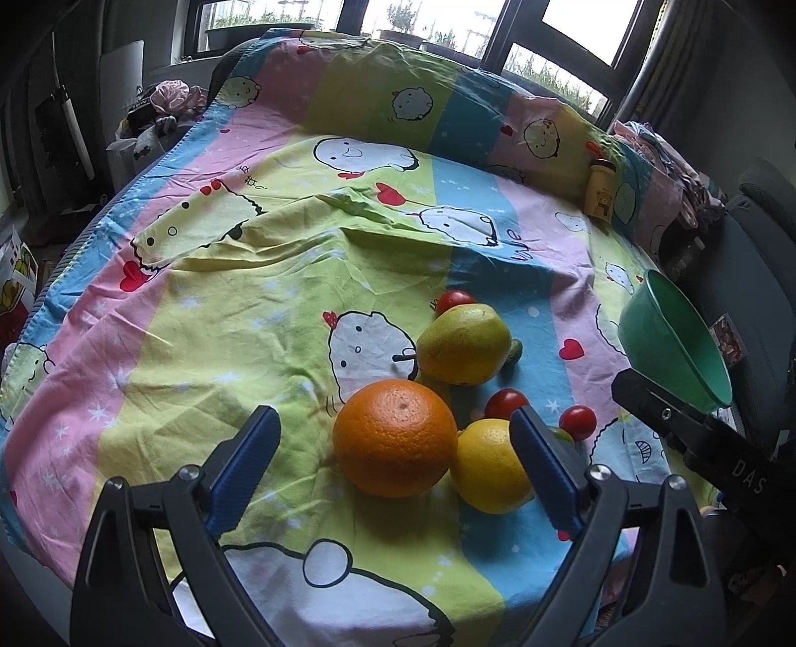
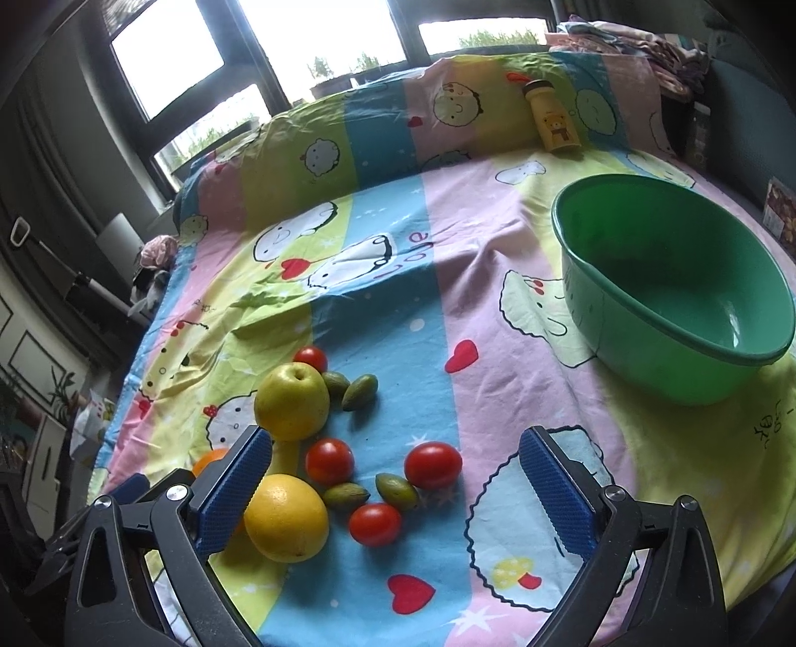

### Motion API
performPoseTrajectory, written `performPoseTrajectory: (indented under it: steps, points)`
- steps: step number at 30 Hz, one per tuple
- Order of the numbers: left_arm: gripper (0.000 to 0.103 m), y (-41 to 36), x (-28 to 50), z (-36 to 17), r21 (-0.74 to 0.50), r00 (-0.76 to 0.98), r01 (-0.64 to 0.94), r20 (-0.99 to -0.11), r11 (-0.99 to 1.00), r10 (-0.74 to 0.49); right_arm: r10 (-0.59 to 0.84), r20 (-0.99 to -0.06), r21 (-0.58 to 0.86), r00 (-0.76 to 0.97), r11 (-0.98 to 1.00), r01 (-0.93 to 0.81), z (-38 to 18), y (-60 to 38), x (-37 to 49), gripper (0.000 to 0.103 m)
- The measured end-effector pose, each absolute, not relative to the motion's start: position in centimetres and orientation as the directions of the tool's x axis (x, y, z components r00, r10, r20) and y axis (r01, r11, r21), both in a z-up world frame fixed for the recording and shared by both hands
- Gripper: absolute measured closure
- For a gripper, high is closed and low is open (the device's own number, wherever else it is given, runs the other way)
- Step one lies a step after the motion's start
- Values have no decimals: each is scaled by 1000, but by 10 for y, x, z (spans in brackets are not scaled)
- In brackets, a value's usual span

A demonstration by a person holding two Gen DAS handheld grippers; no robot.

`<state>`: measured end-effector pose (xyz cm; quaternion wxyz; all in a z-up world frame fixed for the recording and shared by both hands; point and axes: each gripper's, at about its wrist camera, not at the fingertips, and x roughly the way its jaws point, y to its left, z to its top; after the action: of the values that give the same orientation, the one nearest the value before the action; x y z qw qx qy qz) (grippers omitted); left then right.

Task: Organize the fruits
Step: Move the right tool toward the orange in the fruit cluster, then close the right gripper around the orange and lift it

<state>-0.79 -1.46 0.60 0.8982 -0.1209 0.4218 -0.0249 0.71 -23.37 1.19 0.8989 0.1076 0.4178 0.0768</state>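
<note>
An orange (image 1: pixel 395 438) lies on the cartoon-print cloth (image 1: pixel 239 328) between the wide-apart fingers of my left gripper (image 1: pixel 393 415), and neither pad touches it. Beside it are a yellow citrus (image 1: pixel 490 468), a yellow-green pear (image 1: pixel 462 343) and small red tomatoes (image 1: pixel 505 403). In the right wrist view my right gripper (image 2: pixel 395 435) stands open over tomatoes (image 2: pixel 433 465) and small green olive-like fruits (image 2: pixel 396 490). The yellow citrus (image 2: pixel 286 517) sits by its left finger, with the pear (image 2: pixel 292 400) behind. An empty green bowl (image 2: pixel 646 363) stands at the right.
A yellow bottle with a bear print (image 2: pixel 552 117) stands at the back against the raised cloth. The green bowl (image 1: pixel 646 338) sits near the table's right edge, beside a dark chair (image 1: pixel 756 278). Folded clothes (image 2: pixel 642 45) lie at the back right, with windows behind.
</note>
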Motion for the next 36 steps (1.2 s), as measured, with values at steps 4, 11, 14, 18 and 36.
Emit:
performPoseTrajectory:
  steps: [4, 11, 14, 18, 36]
  points:
    - [12, -14, -9, 6, -247, 637, -54, -755, 967, -157, 252, -735, 275, 630, 959, -63, 10, -232, 7, 10]
    - [21, -19, -10, 7, -250, 632, -34, -755, 968, -173, 315, -733, 333, 602, 939, -86, 8, -229, 8, 18]
    - [22, -21, -10, 7, -244, 631, -29, -756, 969, -172, 329, -727, 346, 603, 934, -93, 9, -229, 7, 18]
    - [23, -24, -11, 7, -235, 629, -23, -759, 972, -169, 371, -709, 391, 600, 915, -104, 10, -231, 7, 25]
    - [33, -6, -10, 7, -327, 628, -50, -745, 944, -225, 574, -697, 528, 430, 817, -233, 22, -197, 31, 41]
